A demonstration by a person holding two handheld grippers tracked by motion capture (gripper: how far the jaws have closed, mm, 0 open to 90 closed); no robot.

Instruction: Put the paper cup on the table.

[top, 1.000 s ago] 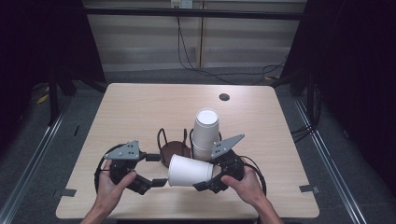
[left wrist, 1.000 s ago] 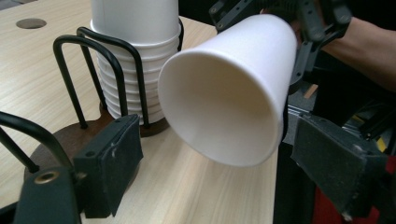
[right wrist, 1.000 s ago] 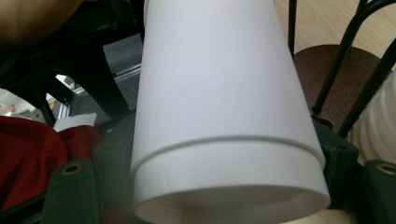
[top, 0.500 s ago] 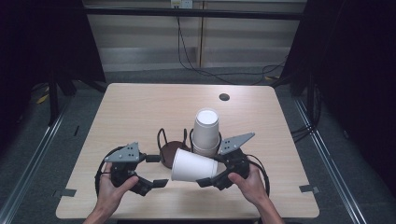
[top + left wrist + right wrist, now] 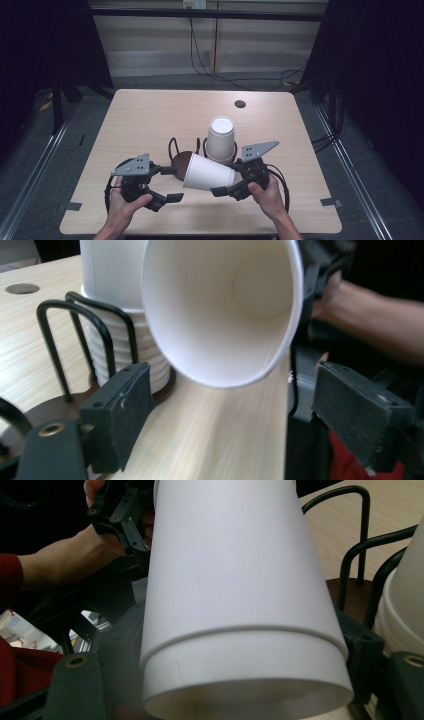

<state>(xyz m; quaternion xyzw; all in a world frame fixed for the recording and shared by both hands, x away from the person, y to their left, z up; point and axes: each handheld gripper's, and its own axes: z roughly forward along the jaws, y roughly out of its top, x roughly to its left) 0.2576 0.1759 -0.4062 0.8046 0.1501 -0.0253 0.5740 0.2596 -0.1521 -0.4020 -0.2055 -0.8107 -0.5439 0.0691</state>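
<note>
We held a single white paper cup (image 5: 209, 172) on its side above the pale wooden surface (image 5: 150, 120), just in front of the dark wire cup rack (image 5: 186, 152) with its round brown base, where a stack of white paper cups (image 5: 221, 139) stood upside down. Our right tool (image 5: 227, 186) was clamped on the bottom end of the loose cup, jaws pressing from either side, as its own view showed with the cup wall (image 5: 235, 590) running away between them. The cup's open mouth (image 5: 220, 310) faced our left tool (image 5: 172, 186). That tool's jaws had just been closing a little, yet they stood apart with nothing between them, the cup's rim hanging above and beyond the pads (image 5: 122, 410).

We judged the cup very light and thin-walled, easy to dent or oval under a hard squeeze. The rolled rim and the base ring looked like the stiffest places, so the left tool would do best taking the rim wall gently, one pad inside and one outside. The smooth paper seemed likely to slip if gripped mid-wall.
</note>
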